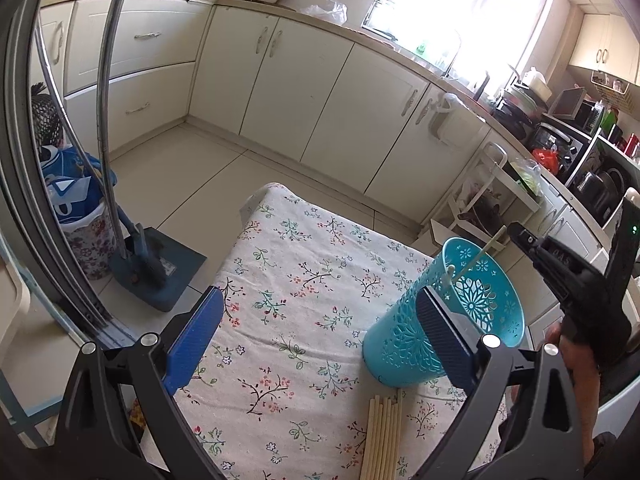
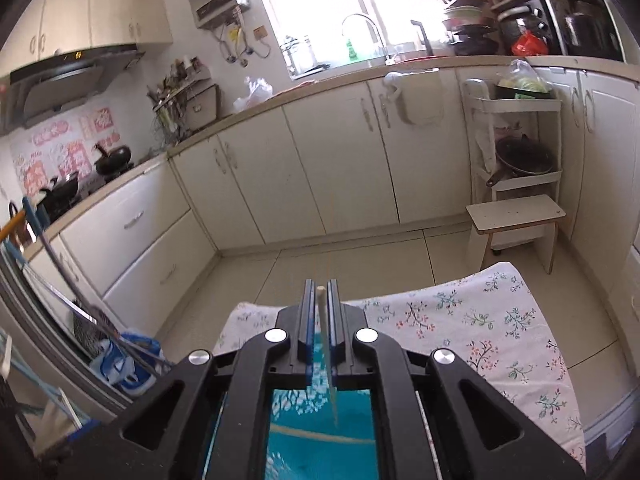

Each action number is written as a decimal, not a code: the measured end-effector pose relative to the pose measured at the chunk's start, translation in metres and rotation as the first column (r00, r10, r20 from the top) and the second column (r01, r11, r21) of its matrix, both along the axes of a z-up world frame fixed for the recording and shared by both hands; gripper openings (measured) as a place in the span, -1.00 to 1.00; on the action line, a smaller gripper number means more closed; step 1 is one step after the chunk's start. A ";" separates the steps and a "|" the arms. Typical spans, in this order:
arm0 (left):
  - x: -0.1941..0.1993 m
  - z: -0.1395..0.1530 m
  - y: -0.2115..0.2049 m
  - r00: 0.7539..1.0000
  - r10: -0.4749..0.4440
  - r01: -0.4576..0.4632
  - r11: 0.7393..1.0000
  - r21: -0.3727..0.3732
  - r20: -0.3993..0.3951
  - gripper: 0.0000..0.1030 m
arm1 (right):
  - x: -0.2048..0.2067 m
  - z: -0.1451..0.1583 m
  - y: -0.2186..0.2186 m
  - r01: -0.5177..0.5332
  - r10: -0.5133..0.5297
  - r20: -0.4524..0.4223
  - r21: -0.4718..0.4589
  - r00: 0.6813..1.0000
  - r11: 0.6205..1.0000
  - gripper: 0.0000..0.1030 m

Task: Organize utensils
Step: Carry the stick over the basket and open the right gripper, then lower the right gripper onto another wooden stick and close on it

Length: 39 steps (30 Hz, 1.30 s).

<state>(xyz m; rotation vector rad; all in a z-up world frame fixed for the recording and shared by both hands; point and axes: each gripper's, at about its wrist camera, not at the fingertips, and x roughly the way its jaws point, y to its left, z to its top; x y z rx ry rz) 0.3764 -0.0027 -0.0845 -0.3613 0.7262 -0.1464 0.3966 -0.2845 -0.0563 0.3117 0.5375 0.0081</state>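
Left gripper (image 1: 316,336), nearest the lens: blue pads spread wide, nothing between them, its right pad (image 1: 444,338) in front of the wall of the holder, contact not clear. Chopstick bundle (image 1: 382,436): pale wooden sticks lying side by side on the floral cloth (image 1: 288,280) at the near edge of the table, long axes running from the near edge toward the holder, far ends just short of its base. Turquoise holder (image 1: 404,344): perforated plastic cup with cut-out flower pattern, standing near the table's right edge, mouth appearing tilted toward the right in the fisheye view; one pale stick (image 1: 450,274) already stands inside against the rim. Right gripper (image 2: 320,292): jaws pressed together, pinching a single chopstick (image 2: 323,332); in the left wrist view this stick (image 1: 486,249) slants from the jaws down and left over the holder's mouth, lower end at or inside the rim. In the right wrist view its lower tip hangs over the turquoise interior (image 2: 304,448). Embossed lettering on the right gripper's body is too blurred to read; no other readable writing.
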 end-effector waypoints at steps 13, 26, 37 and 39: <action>-0.009 0.002 0.002 1.000 0.011 -0.012 0.999 0.052 0.022 0.80 | -0.143 0.030 0.002 -0.010 0.015 0.153 -0.036 0.988 0.999 -0.32; -0.046 -0.003 0.002 1.000 -0.006 0.004 0.996 0.092 0.025 0.81 | -0.211 -0.090 0.027 -0.080 0.076 -0.235 -0.006 0.969 0.997 -0.37; -0.070 -0.029 0.013 0.998 -0.003 0.011 0.993 0.119 -0.065 0.82 | -0.151 -0.137 0.065 -0.107 0.090 -0.334 -0.032 0.938 0.994 -0.62; -0.069 -0.031 0.012 0.997 -0.011 0.020 0.992 0.125 -0.074 0.82 | -0.140 -0.140 0.062 -0.112 0.086 -0.353 -0.052 0.931 0.992 -0.64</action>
